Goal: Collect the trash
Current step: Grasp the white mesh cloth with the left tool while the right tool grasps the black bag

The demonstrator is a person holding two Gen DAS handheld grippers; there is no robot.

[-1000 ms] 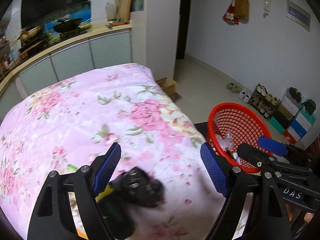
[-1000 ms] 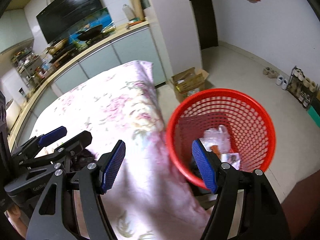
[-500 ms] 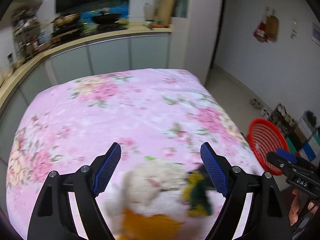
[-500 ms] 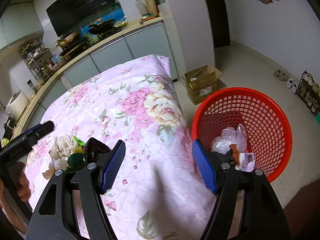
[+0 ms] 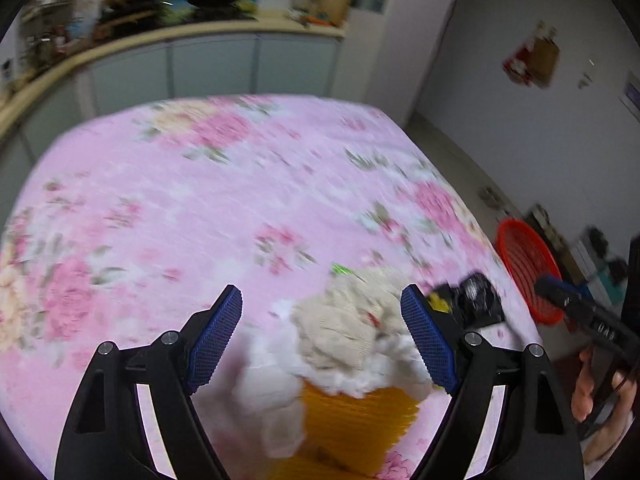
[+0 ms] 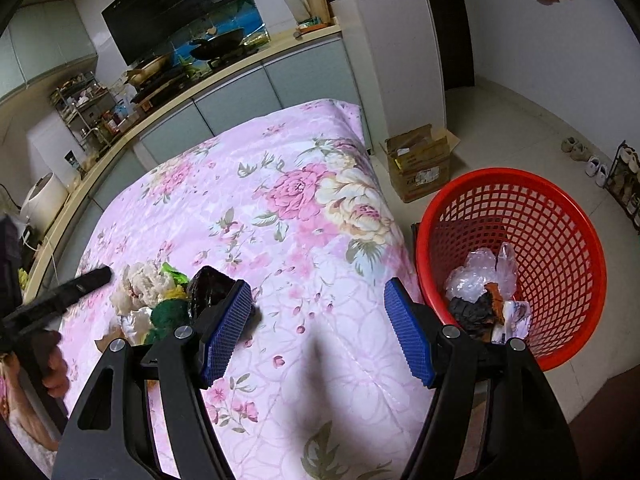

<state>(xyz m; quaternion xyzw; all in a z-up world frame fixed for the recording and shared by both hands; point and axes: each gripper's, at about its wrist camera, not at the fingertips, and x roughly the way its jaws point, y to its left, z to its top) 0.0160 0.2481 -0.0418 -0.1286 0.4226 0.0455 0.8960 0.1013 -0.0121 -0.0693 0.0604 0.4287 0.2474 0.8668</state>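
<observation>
With its jaws spread and empty, the left gripper (image 5: 322,338) should drop straight onto the crumpled beige-and-white paper wad (image 5: 348,336) lying just ahead between its fingertips, closing only once both pads flank it.

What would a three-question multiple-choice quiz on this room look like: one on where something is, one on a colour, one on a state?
1. Where is the basket?
A. On the floor beside the table
B. On the kitchen counter
C. On the flowered cloth

2. What colour is the basket?
A. Blue
B. Red
C. White

3. How do the jaws of the left gripper stand?
A. Clamped on a black bag
B. Shut tight on nothing
C. Open, above the pile of rubbish

Answers:
1. A, it stands on the tiles past the edge of the flowered cloth.
2. B, its mesh is bright red.
3. C, the pads stand wide apart and press nothing.
</observation>
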